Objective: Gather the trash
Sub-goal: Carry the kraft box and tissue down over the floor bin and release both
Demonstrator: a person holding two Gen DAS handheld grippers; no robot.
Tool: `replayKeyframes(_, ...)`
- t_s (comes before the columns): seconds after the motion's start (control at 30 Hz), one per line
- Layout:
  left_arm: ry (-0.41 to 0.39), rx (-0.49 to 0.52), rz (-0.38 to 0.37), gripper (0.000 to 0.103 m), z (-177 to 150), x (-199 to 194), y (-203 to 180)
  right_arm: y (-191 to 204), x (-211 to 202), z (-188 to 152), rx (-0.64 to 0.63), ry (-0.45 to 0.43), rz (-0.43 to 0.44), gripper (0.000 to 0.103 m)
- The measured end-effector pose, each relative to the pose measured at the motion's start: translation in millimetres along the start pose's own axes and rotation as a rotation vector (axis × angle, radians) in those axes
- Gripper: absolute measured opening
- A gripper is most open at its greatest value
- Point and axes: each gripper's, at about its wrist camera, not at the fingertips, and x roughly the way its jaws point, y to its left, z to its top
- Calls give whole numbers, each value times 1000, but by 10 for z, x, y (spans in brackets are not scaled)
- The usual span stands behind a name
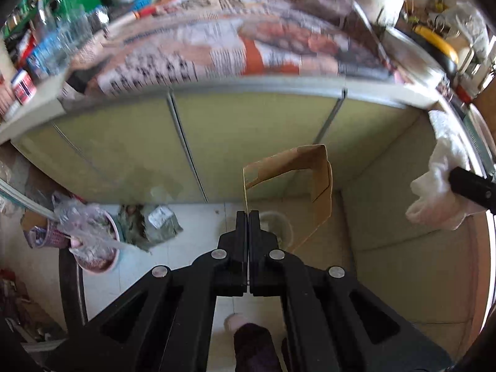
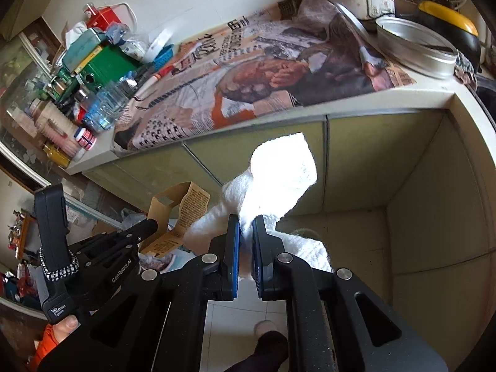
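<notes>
My left gripper (image 1: 248,217) is shut on the edge of a folded brown cardboard packet (image 1: 319,179), which stands up in front of the green cabinet doors. From the right wrist view the same packet (image 2: 183,207) hangs off the left gripper (image 2: 152,224) at the lower left. My right gripper (image 2: 246,221) has its blue pads shut on a crumpled white paper towel (image 2: 279,179). That towel (image 1: 440,192) and the right gripper (image 1: 471,184) also show at the right edge of the left wrist view. A pale round bin (image 1: 279,229) sits on the floor just beyond the left fingertips, partly hidden.
A counter covered in newspaper (image 2: 248,71) juts out above green cabinet doors (image 1: 248,142). Bottles and boxes (image 2: 93,86) crowd its left end, pots (image 2: 415,46) its right. A pink bin (image 1: 96,248) stuffed with plastic stands on the floor at left. A person's slippered foot (image 2: 266,328) is below.
</notes>
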Motion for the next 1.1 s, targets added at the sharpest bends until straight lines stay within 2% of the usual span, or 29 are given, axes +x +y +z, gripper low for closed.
replayKeyframes(0.33, 212, -44, 8, 0, -429, 1827, -451, -927, 932, -283, 19, 101, -59, 8)
replayKeyframes(0.47, 254, -49, 5, 0, -553, 2489, -520, -1160, 1361, -391, 21, 123, -63, 8)
replayKeyframes(0.57, 257, -49, -9, 0, -605, 2837, -557, -1287, 1631, -472, 22, 133, -59, 8)
replayKeyframes(0.6, 257, -50, -17, 2, -612, 2922, -583, -1325, 1730, -504, 23, 138, -56, 8)
replayKeyframes(0.63, 255, -50, -18, 9, -620, 2998, -577, -1352, 1812, -532, 22, 143, -52, 8)
replayKeyframes(0.73, 248, -47, -12, 41, -658, 3214, -547, -1378, 2030, -628, 9, 160, -51, 8)
replayKeyframes(0.9, 239, -60, -10, 43, -741, 3333, -439, -1295, 2407, -716, -11, 195, -32, 8)
replayKeyframes(1.1, 194, -82, 26, 43, -782, 3122, -225, -1138, 2772, -748, -18, 246, 29, 12)
